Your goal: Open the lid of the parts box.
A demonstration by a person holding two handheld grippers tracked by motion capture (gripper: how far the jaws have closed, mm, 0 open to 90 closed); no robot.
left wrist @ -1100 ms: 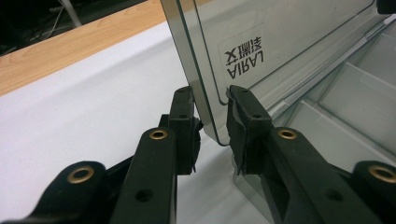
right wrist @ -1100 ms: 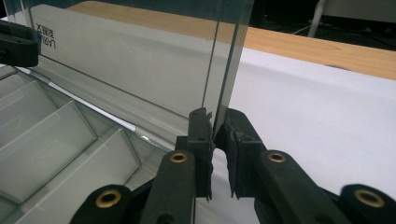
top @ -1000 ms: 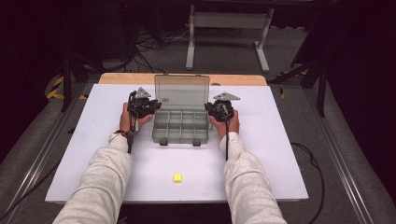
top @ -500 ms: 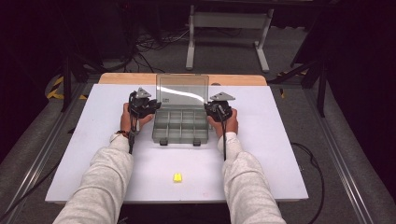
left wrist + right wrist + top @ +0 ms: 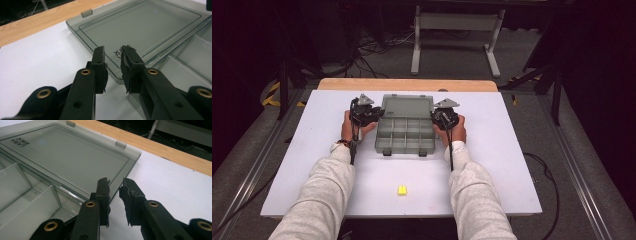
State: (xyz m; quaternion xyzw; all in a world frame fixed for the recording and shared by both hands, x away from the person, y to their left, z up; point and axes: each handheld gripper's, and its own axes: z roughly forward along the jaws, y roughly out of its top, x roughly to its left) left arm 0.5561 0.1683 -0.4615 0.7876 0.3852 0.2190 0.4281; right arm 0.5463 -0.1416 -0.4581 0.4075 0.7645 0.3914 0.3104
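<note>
Left tool (image 5: 371, 114) and right tool (image 5: 443, 116) flank the box (image 5: 404, 135) — each slightly spread at a lid (image 5: 407, 106) corner, pinching nothing, forearms stretched forward over the worktop (image 5: 512, 165).

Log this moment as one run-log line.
box: lid open flat | left gripper: open, over lid edge | right gripper: open, at lid edge | yellow block: untouched
</note>
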